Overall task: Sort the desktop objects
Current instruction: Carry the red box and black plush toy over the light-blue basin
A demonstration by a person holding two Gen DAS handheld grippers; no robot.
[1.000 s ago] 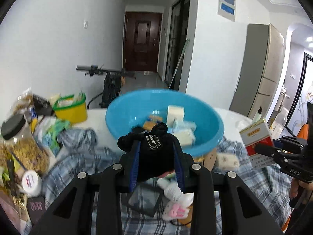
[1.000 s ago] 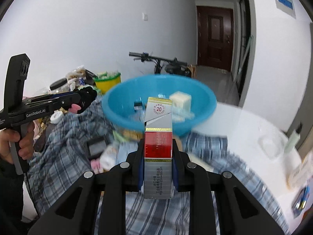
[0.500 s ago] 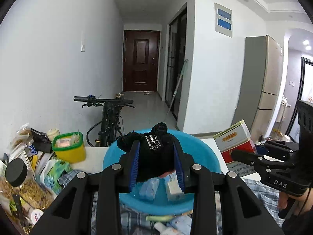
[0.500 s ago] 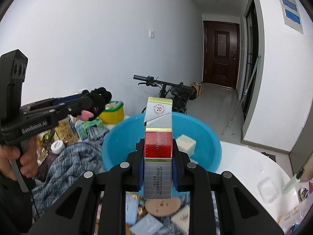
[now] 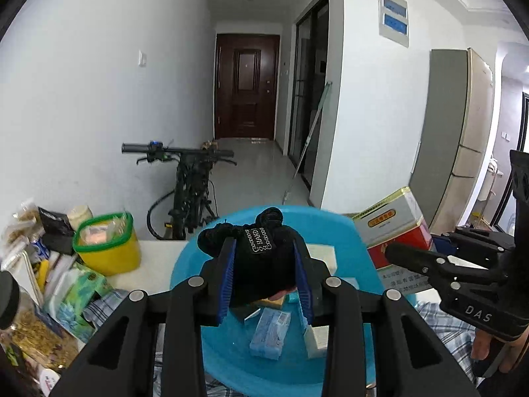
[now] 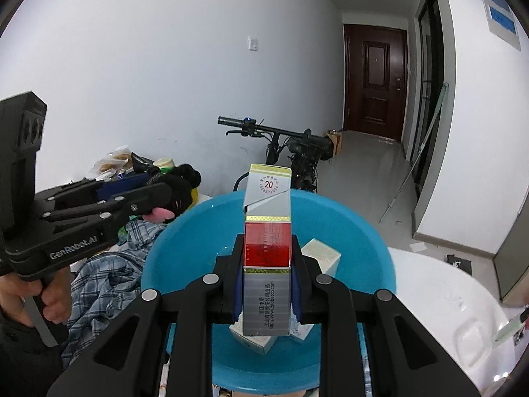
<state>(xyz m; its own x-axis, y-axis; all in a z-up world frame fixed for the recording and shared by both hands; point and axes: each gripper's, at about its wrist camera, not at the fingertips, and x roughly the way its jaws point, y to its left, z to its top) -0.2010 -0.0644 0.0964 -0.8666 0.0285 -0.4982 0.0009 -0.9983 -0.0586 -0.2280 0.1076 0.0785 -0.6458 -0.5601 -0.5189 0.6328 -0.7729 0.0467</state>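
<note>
My left gripper [image 5: 264,281] is shut on a black plush toy [image 5: 261,258] with a white tag and a pink underside. It hangs above the blue basin [image 5: 195,264]. My right gripper [image 6: 267,281] is shut on a red, silver and gold carton [image 6: 267,248], held upright over the same basin [image 6: 357,231]. The basin holds several small boxes, among them a light blue pack [image 5: 269,334] and a white box [image 6: 322,254]. Each gripper shows in the other's view: the left gripper [image 6: 172,195] with the toy at left, the right gripper [image 5: 396,254] with the carton [image 5: 393,228] at right.
A yellow tub with a green rim [image 5: 105,244], snack bags and a jar [image 5: 20,324] crowd the left of the table. A plaid cloth [image 6: 109,264] lies left of the basin. The white tabletop [image 6: 439,297] spreads right. A bicycle [image 5: 191,178] leans on the far wall.
Both grippers have risen and moved forward over the basin, each still holding its object. The basin now sits lower and closer beneath them.
</note>
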